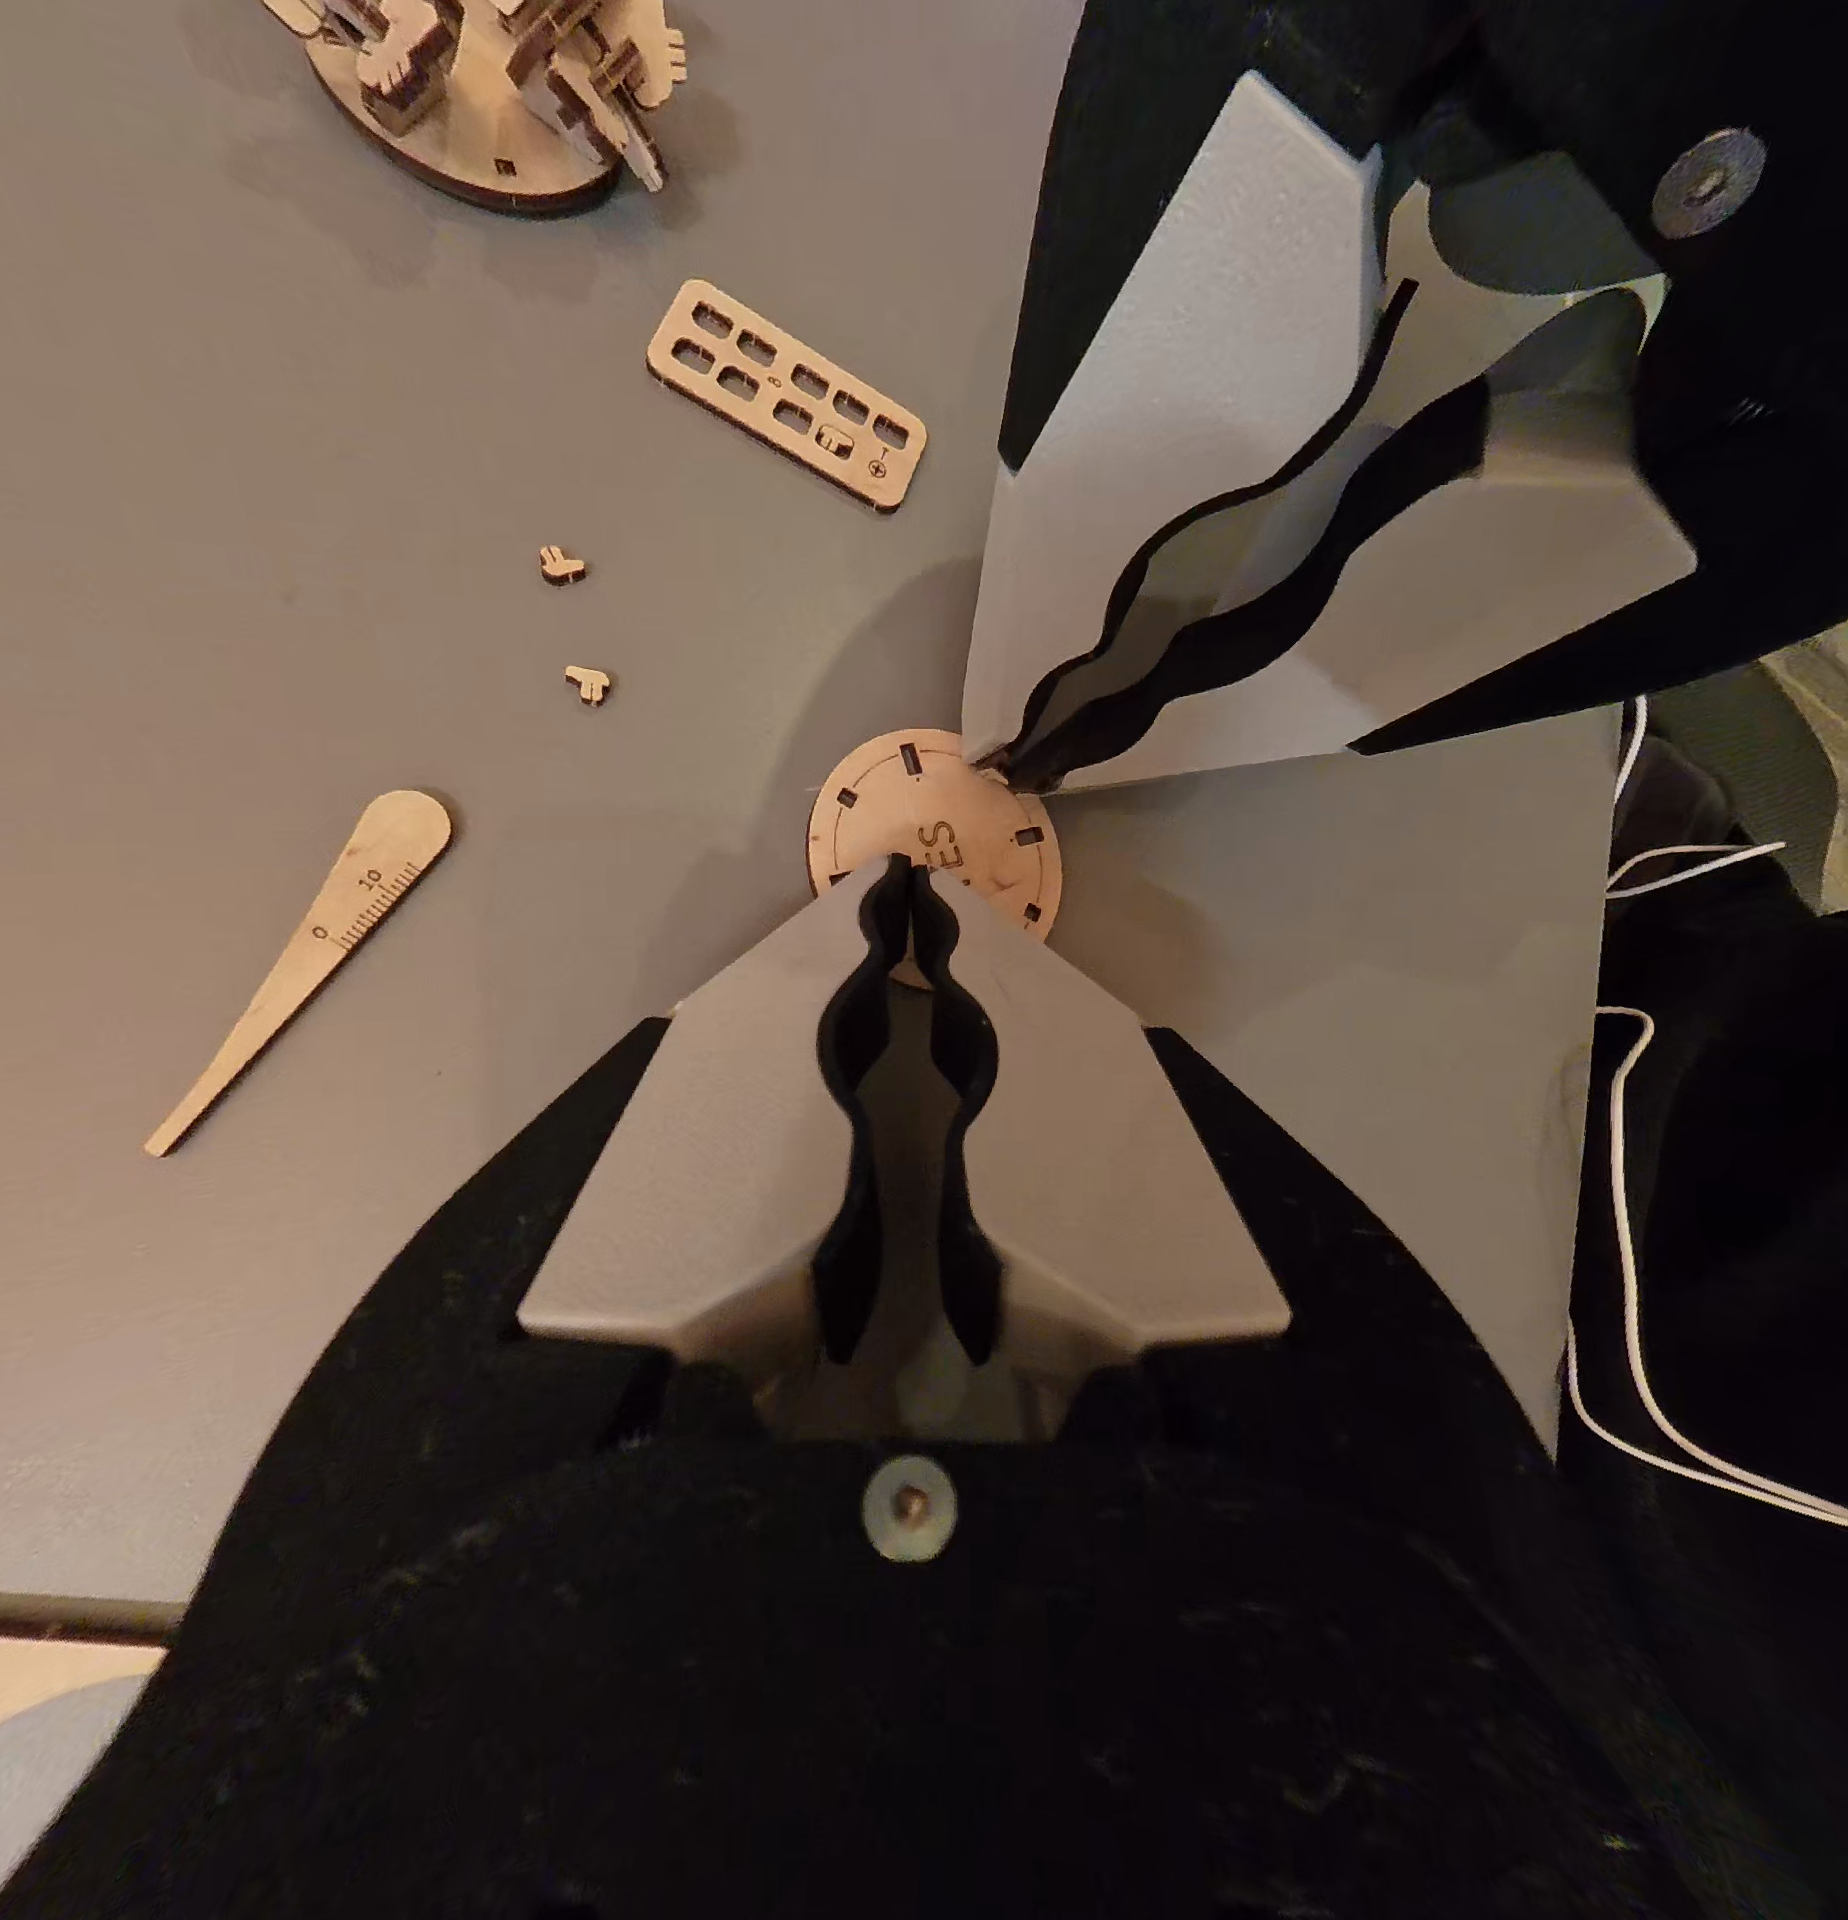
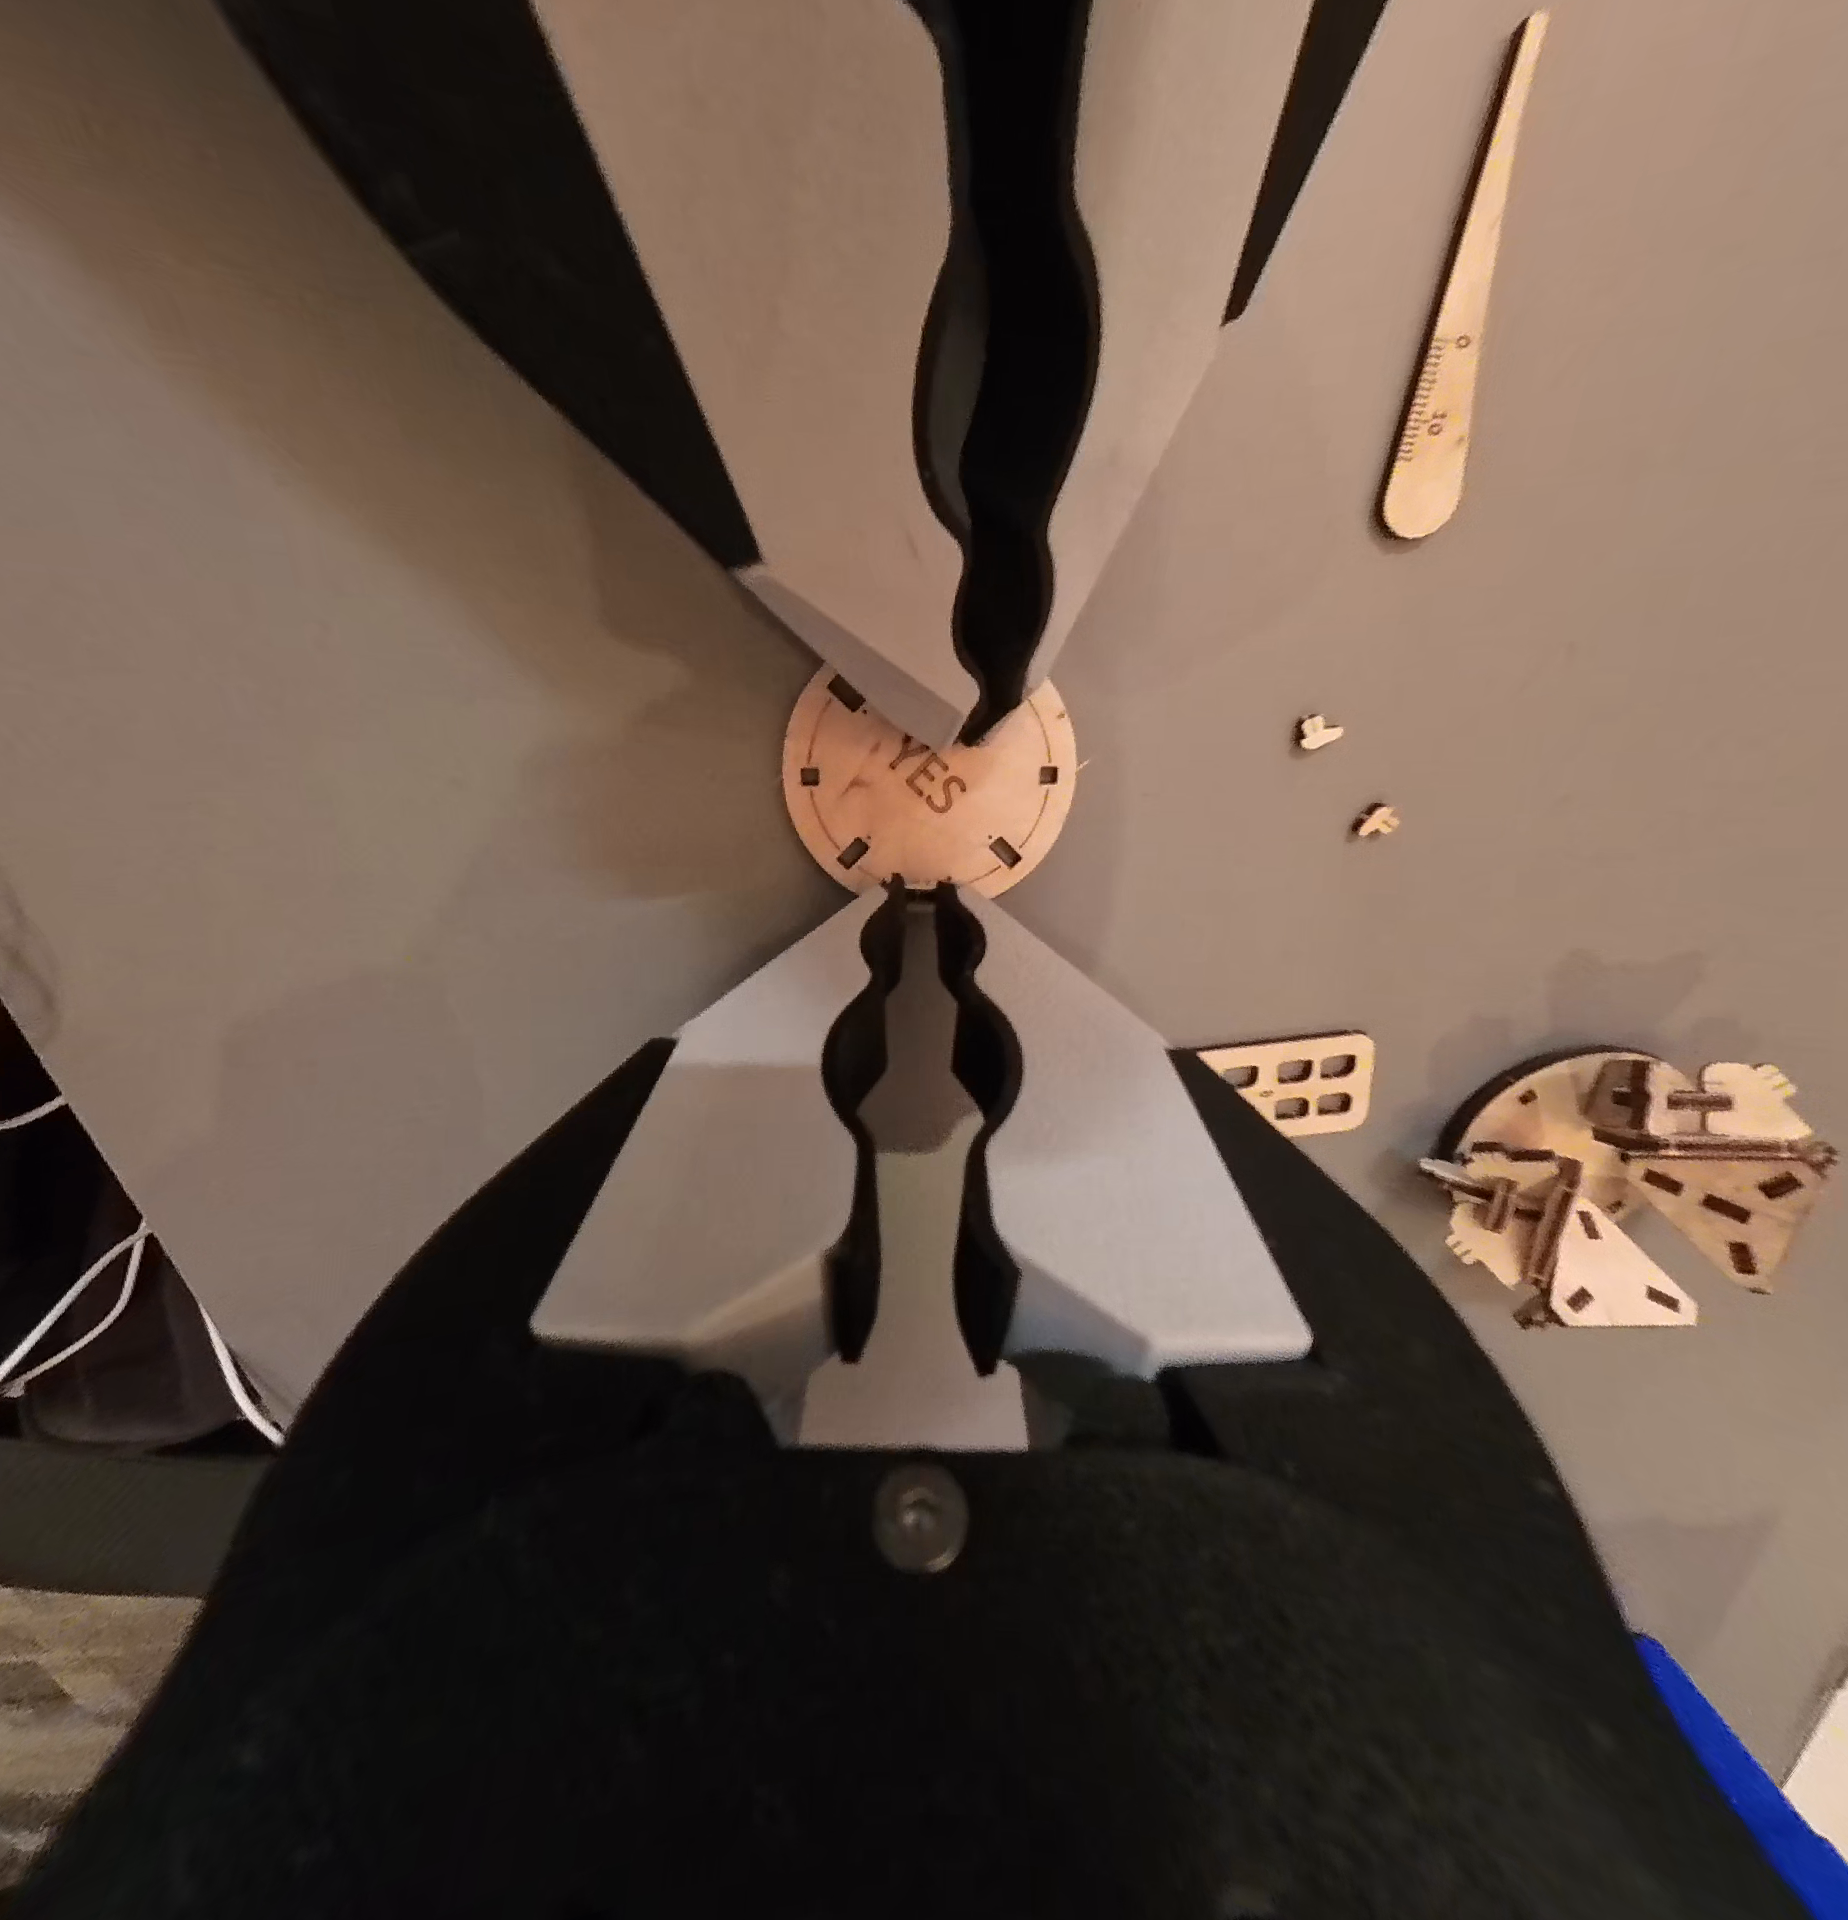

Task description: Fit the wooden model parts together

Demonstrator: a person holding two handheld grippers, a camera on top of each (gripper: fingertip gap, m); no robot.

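Observation:
A round wooden disc [image 1: 930, 821] with small slots near its rim lies flat on the grey table [image 1: 276, 416]. My left gripper [image 1: 907, 871] is shut, and its tips rest on the disc's top face near the middle. It comes in from the top of the right wrist view [image 2: 977, 732]. My right gripper [image 2: 918, 896] stands at the near rim of the disc [image 2: 930, 821]. It is shut on a small pale wooden piece [image 2: 921, 904] that shows between its tips. In the left wrist view the right gripper [image 1: 1013, 764] meets the disc's far right rim.
On the table lie a slotted rectangular wooden plate [image 1: 785, 395], two tiny wooden pieces [image 1: 561, 564], a tapered wooden scale stick [image 1: 307, 966] and a partly built wooden model on a round base [image 2: 1626, 1174]. White cables [image 1: 1626, 1247] hang past the table's right edge. The grippers are tip to tip, or close to it. About 8 cm separates my right fingertips from the slotted rectangular wooden plate [image 1: 785, 395].

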